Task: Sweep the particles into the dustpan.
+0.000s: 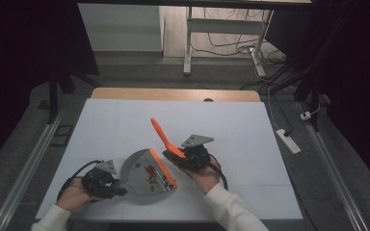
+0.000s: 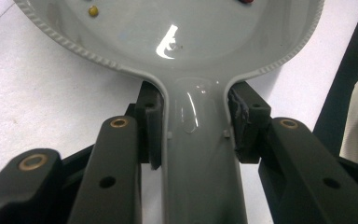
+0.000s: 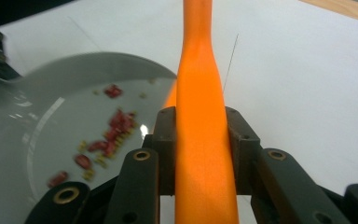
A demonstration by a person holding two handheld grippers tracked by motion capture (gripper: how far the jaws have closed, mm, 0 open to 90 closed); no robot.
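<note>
Both sets of jaws are clamped on tools: left gripper (image 1: 118, 188) pinches the grey handle of the dustpan (image 1: 144, 174), right gripper (image 1: 177, 158) grips the handle of the orange brush (image 1: 164, 138). Dustpan lies flat on the white table (image 1: 250, 144), near the front edge, mouth with its orange lip (image 1: 164, 169) facing right toward the brush. Red and yellowish crumbs (image 3: 107, 137) are already inside the pan. Brush's long axis runs up and away from the right gripper, slanting leftward in the high view; its head end sits just beside the lip. Right hand is the nearer one to the lip, so any further sweep likely goes leftward into the pan.
</note>
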